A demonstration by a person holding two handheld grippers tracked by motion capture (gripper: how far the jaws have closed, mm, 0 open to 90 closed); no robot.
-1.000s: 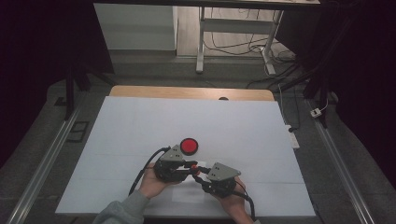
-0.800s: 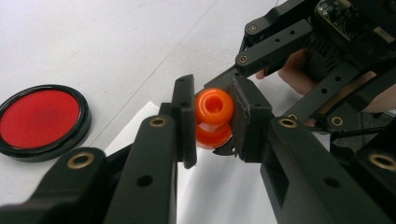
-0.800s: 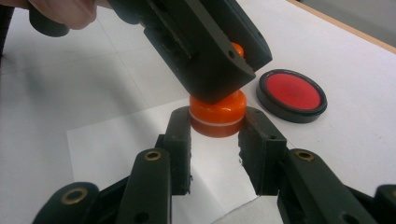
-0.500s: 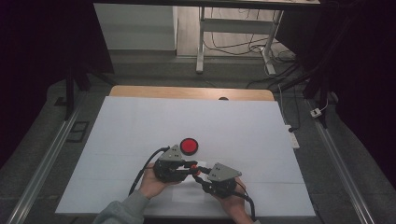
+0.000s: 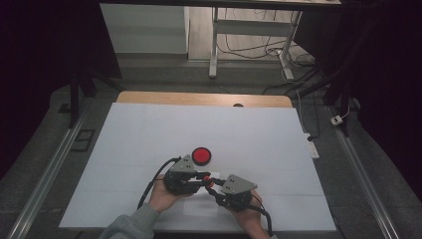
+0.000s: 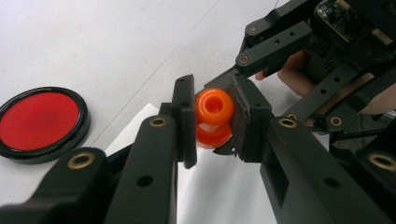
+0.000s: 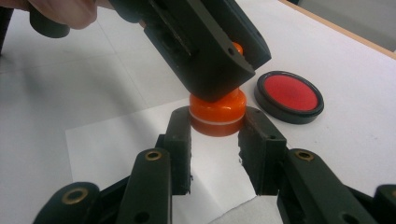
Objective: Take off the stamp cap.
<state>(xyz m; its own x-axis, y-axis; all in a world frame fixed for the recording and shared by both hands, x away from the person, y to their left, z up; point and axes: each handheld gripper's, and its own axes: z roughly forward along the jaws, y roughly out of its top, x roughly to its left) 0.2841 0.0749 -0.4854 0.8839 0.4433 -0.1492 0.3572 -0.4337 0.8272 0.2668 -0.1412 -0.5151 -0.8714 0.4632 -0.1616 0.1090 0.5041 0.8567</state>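
Note:
An orange stamp-like piece [image 5: 208, 180] hangs just above a small white paper sheet [image 7: 116, 135] near the table's front edge. In the left gripper view its rounded knob [image 6: 214, 106] sits between the jaws of my left gripper [image 6: 212, 116], which is shut on it. My right gripper [image 7: 215, 126] is shut on the piece's wider orange base [image 7: 217, 114], which has a thin white line around it. Both grippers meet tip to tip, left gripper [image 5: 203, 177] beside right gripper [image 5: 215, 191]. A round red pad with a black rim [image 5: 201, 156] lies flat just beyond them.
The white table cover [image 5: 199, 124] stretches away to a wooden far edge [image 5: 204, 98]. Metal rails run along both sides of the table. The red pad [image 6: 39, 121] lies close to the left jaw. A person's hands hold both grippers at the near edge.

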